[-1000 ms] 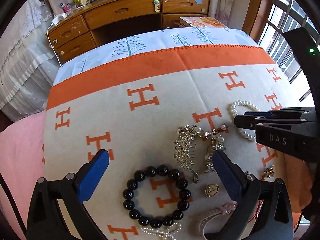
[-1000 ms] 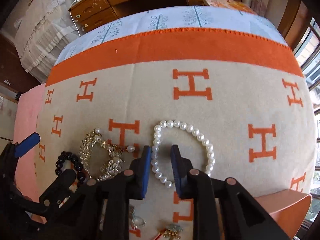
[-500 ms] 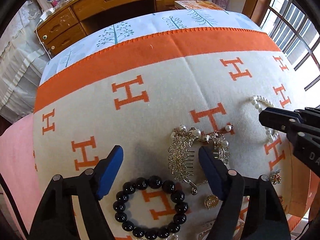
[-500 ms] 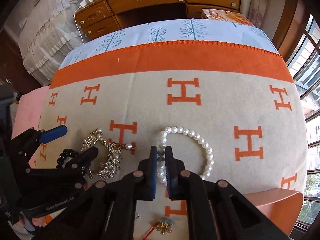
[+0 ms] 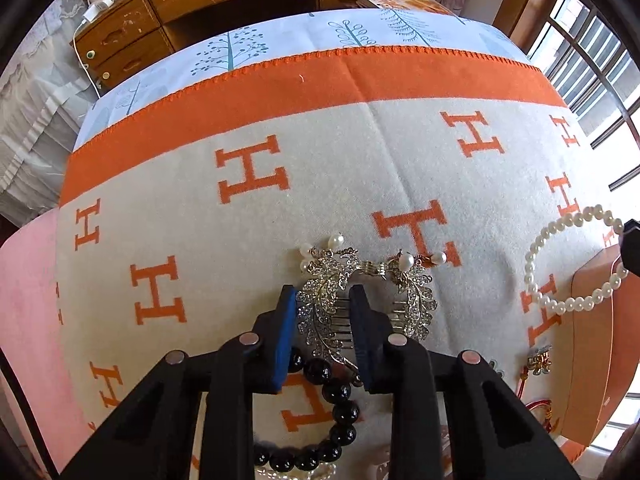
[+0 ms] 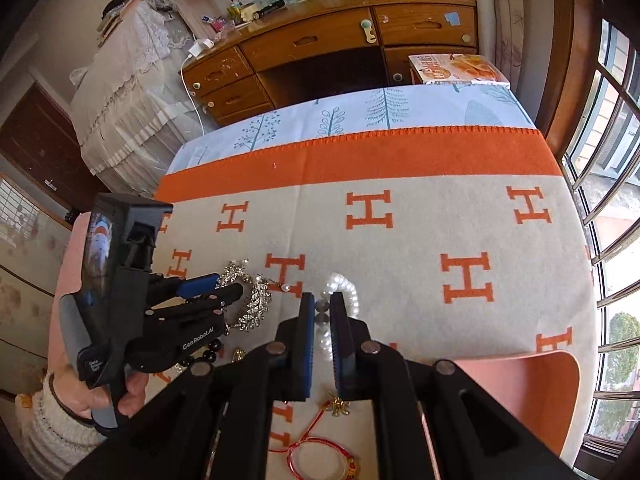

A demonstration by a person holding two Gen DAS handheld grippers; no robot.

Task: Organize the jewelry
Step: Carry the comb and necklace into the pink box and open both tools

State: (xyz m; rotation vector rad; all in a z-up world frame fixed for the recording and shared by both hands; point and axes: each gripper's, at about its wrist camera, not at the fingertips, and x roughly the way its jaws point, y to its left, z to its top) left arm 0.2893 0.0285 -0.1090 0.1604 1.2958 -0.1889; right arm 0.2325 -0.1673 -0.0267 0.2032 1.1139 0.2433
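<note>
Two hand-held grippers over a blanket (image 5: 360, 168) patterned with orange letters, the landmark here being the rhinestone hair comb (image 5: 332, 312) at its near centre. The left gripper (image 5: 323, 334) has its jaws narrowed around the comb's leaf-shaped left wing, pads at or almost at the metal; whether they already bear on it cannot be told. The right gripper (image 6: 321, 318), to the right of the comb, is closed on the pearl bracelet (image 6: 340, 300), which in the left view (image 5: 560, 280) hangs as a limp loop clear of the cloth. The bracelet is judged light, supple and smooth-beaded, best pinched across the strand; the comb is judged rigid but delicate, with thin teeth and set stones, best taken by the solid wing. A black bead bracelet (image 5: 332, 400) lies touching the comb's near side and could snag. Beyond the comb the blanket is bare up to its orange border; to the right an orange tray (image 5: 592, 352) sits at the blanket's edge.
</note>
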